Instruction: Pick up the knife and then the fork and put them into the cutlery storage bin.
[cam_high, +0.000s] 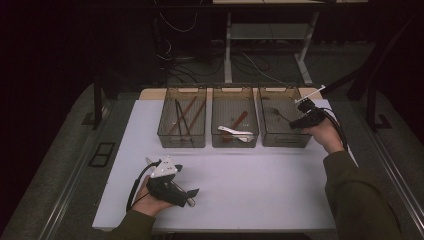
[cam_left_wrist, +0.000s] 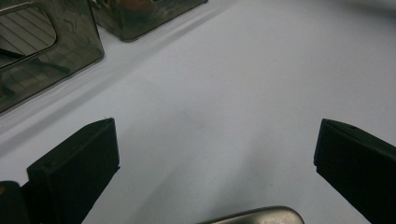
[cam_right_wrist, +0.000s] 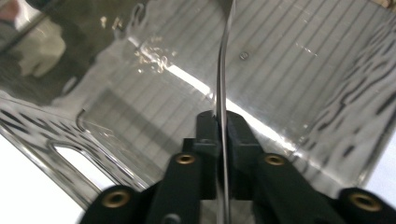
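Note:
My right gripper (cam_high: 298, 121) hangs over the right-hand clear bin (cam_high: 283, 141), near its right wall. In the right gripper view its jaws (cam_right_wrist: 222, 123) are shut on the thin handle of a metal utensil (cam_right_wrist: 225, 56), seen edge-on. The utensil (cam_high: 278, 113) points down and left into that bin; I cannot tell its head's shape. My left gripper (cam_high: 191, 194) rests low on the white table (cam_high: 260, 190) at the front left. Its jaws (cam_left_wrist: 215, 158) stand wide open over bare table. A rounded metal end (cam_left_wrist: 256, 215) lies close in, low between them.
Three clear bins stand in a row at the back of the table. The left bin (cam_high: 182, 142) holds brown and dark sticks. The middle bin (cam_high: 235, 142) holds a white spoon (cam_high: 235, 132) and a brown piece. Dark floor, cables and a desk frame lie beyond.

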